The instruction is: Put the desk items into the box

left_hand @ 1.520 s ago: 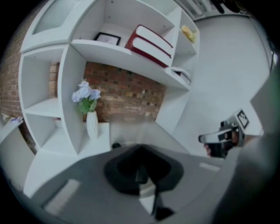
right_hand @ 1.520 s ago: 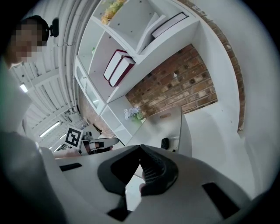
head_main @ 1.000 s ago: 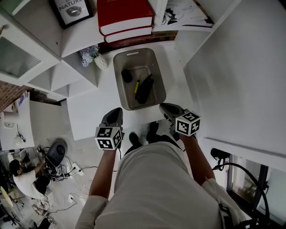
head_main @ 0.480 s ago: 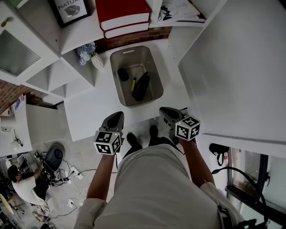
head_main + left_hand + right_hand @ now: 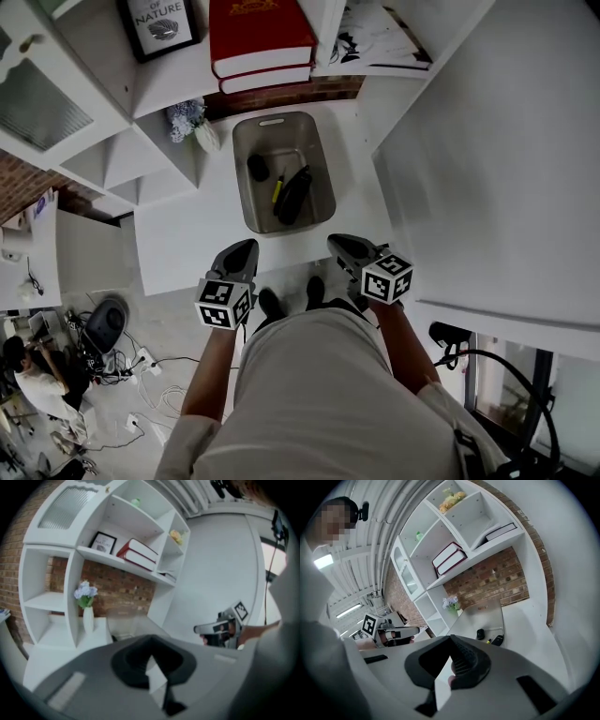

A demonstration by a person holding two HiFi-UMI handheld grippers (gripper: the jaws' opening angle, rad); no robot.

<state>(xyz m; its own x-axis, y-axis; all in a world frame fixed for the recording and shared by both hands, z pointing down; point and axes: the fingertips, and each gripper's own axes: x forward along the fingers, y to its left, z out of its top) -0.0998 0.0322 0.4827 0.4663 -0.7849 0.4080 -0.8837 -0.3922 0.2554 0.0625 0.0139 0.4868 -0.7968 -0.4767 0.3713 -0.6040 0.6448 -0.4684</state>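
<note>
A grey box [image 5: 251,141] stands on the white desk [image 5: 183,239]. Inside lie a round black item [image 5: 257,167], a yellow pen [image 5: 277,188] and a long black item [image 5: 294,196]. My left gripper [image 5: 242,247] hangs at the desk's near edge, left of the box, shut and empty. My right gripper [image 5: 337,242] hovers just below the box's near right corner, also shut with nothing between its pads. The left gripper view shows the shut left gripper [image 5: 151,641] with the box [image 5: 123,623] beyond. In the right gripper view, the box [image 5: 485,613] lies beyond the shut right gripper [image 5: 451,640].
Behind the box a white shelf unit holds red books [image 5: 261,37], a framed picture [image 5: 159,21] and a vase of flowers [image 5: 199,124]. A white panel [image 5: 497,159] bounds the desk on the right. Cables and a seated person [image 5: 28,375] are on the floor at left.
Both grippers have drawn back a little from the box toward the person's body, still shut and empty. The items in the box have not moved.
</note>
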